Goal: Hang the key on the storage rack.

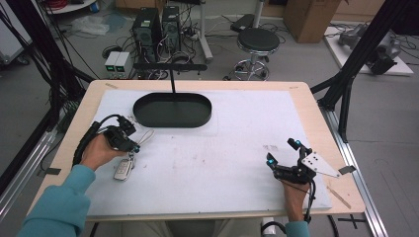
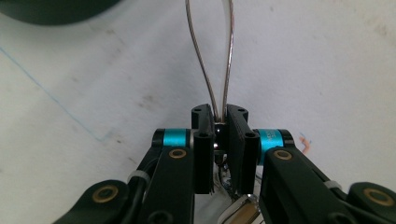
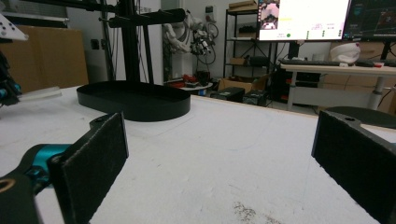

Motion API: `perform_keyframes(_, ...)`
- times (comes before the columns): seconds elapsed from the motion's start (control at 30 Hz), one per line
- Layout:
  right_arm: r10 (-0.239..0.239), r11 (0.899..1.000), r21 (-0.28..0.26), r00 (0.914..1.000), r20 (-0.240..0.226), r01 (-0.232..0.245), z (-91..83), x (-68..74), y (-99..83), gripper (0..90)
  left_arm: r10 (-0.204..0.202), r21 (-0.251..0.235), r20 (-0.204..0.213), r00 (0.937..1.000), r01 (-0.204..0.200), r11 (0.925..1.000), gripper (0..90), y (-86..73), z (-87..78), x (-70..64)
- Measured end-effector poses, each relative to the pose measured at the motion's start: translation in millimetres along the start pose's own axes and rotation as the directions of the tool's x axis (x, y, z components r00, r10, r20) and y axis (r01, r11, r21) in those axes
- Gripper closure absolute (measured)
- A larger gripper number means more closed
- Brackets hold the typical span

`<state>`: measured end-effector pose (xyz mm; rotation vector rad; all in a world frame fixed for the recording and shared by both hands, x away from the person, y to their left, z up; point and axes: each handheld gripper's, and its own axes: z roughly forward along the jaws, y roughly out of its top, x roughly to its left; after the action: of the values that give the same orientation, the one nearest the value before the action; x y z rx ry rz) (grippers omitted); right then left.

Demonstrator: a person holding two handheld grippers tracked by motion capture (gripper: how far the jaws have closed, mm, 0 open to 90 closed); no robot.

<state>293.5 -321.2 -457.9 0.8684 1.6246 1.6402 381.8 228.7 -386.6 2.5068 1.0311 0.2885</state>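
Where the high view takes in the whole wooden table point(image 1: 301, 94) under its white mat point(image 1: 237, 143), a black oval tray point(image 1: 172, 109) with an upright post sits at the far centre; the right gripper view shows the same tray point(image 3: 135, 100) from low down, with monitors and shelving behind it. Near the right edge, the right gripper point(image 1: 283, 152) rests on the mat with its jaws spread wide and nothing between them. At the left, the left gripper point(image 1: 136, 146) lies over a key bunch point(image 1: 124, 168). Its own view shows the jaws pinched together on the thin wire key loop point(image 2: 215, 60), which the high view barely resolves.
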Motion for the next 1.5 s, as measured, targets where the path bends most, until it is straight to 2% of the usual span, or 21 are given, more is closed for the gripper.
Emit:
perform_keyframes(0.17, 0.001, 1.0, 0.0, 1.0, 0.0, -0.001, 0.1, 0.1, 0.0, 3.0, -0.017, -0.096, -0.016, 0.9997, 0.016, 0.9953, 81.4, -2.1, -12.0, 5.6)
perform_keyframes(0.2, 0.001, 1.0, 0.0, 1.0, 0.0, -0.001, 0.0, 0.1, 0.0, 3.0, -0.018, -0.116, -0.032, 0.9993, 0.014, 0.9932, 81.4, -2.5, -14.2, 5.9)
perform_keyframes(0.33, -0.001, 1.0, 0.0, 1.0, -0.001, 0.001, 0.1, 0.1, 0.1, 3.0, -0.048, -0.21, -0.064, 0.9968, 0.033, 0.9772, 81.5, -3.0, -24.5, 9.8)
perform_keyframes(0.4, 0.0, 1.0, 0.0, 1.0, -0.001, 0.0, 0.0, 0.2, 0.0, 3.0, -0.072, -0.259, -0.069, 0.995, 0.052, 0.9645, 81.4, -3.7, -28.5, 12.0)
perform_keyframes(0.47, 0.001, 1.0, -0.001, 1.0, 0.0, -0.001, 0.1, 0.1, 0.0, 3.0, -0.078, -0.293, -0.093, 0.9926, 0.048, 0.9548, 81.4, -4.5, -32.6, 13.4)
perform_keyframes(0.53, 0.001, 1.0, 0.0, 1.0, 0.0, -0.001, 0.0, 0.1, 0.0, 3.0, -0.087, -0.346, -0.088, 0.9924, 0.051, 0.9367, 81.4, -5.1, -36.7, 14.3)
perform_keyframes(0.6, 0.004, 1.0, 0.003, 1.0, -0.001, -0.004, -0.1, 0.2, 0.0, 3.0, -0.082, -0.391, -0.097, 0.9919, 0.038, 0.9198, 81.4, -5.0, -39.6, 13.6)
perform_keyframes(0.73, 0.002, 1.0, 0.0, 1.0, 0.0, -0.002, 0.0, 0.0, 0.0, 3.0, -0.105, -0.438, -0.092, 0.9902, 0.055, 0.8973, 81.4, -4.9, -42.7, 16.2)
perform_keyframes(0.8, 0.0, 1.0, 0.0, 1.0, 0.0, 0.0, 0.0, 0.0, 0.0, 3.0, -0.128, -0.467, -0.098, 0.987, 0.068, 0.8819, 81.4, -4.9, -44.2, 17.2)
perform_keyframes(0.9, 0.0, 1.0, 0.0, 1.0, 0.0, 0.0, 0.0, 0.1, 0.0, 3.0, -0.144, -0.492, -0.105, 0.9839, 0.075, 0.8673, 81.4, -4.1, -47.8, 20.5)
perform_keyframes(0.93, 0.0, 1.0, 0.0, 1.0, 0.0, 0.0, 0.0, 0.0, 0.0, 3.0, -0.146, -0.504, -0.091, 0.9851, 0.081, 0.8601, 81.4, -3.5, -49.2, 22.1)
perform_keyframes(0.97, 0.002, 1.0, 0.0, 1.0, 0.0, -0.002, 0.1, 0.1, 0.0, 3.0, -0.16, -0.519, -0.086, 0.9833, 0.093, 0.8499, 81.4, -2.8, -50.8, 22.7)
perform_keyframes(1.0, 0.002, 1.0, 0.0, 1.0, 0.0, -0.002, 0.0, 0.0, 0.0, 3.0, -0.166, -0.535, -0.088, 0.9821, 0.094, 0.8397, 81.4, -1.9, -52.7, 23.2)
perform_keyframes(1.07, 0.005, 1.0, 0.002, 1.0, 0.0, -0.005, -0.1, 0.0, 0.0, 3.0, -0.171, -0.554, -0.095, 0.9806, 0.091, 0.8274, 81.4, 0.9, -55.5, 24.2)
perform_keyframes(1.1, 0.005, 1.0, 0.001, 1.0, 0.0, -0.005, 0.0, 0.0, 0.0, 3.0, -0.176, -0.569, -0.099, 0.9794, 0.09, 0.8176, 81.5, 2.5, -56.4, 24.3)
perform_keyframes(1.13, 0.003, 1.0, 0.001, 1.0, 0.0, -0.003, 0.0, -0.1, 0.0, 3.0, -0.173, -0.574, -0.095, 0.9803, 0.088, 0.8144, 81.5, 4.0, -57.5, 26.0)
perform_keyframes(1.2, 0.003, 1.0, 0.001, 1.0, -0.001, -0.003, 0.0, -0.1, 0.0, 3.0, -0.183, -0.585, -0.109, 0.9771, 0.086, 0.8062, 81.4, 7.4, -59.1, 28.0)
perform_keyframes(1.23, 0.005, 1.0, 0.002, 1.0, 0.0, -0.005, -0.1, 0.0, 0.0, 3.0, -0.189, -0.596, -0.106, 0.9763, 0.089, 0.7978, 81.4, 8.7, -59.7, 29.7)
perform_keyframes(1.3, 0.006, 1.0, 0.001, 1.0, -0.001, -0.006, -0.1, 0.0, -0.1, 3.0, -0.204, -0.606, -0.109, 0.9728, 0.098, 0.7896, 81.4, 11.2, -61.5, 33.5)
perform_keyframes(1.47, 0.011, 1.0, 0.003, 0.9999, 0.0, -0.011, -0.3, 0.1, 0.0, 3.0, -0.228, -0.621, -0.12, 0.9662, 0.106, 0.7764, 81.5, 17.6, -66.7, 44.3)
perform_keyframes(1.5, 0.01, 1.0, 0.003, 1.0, 0.001, -0.01, -0.2, 0.1, -0.1, 3.0, -0.233, -0.629, -0.126, 0.9643, 0.104, 0.7701, 81.4, 18.6, -67.8, 46.0)
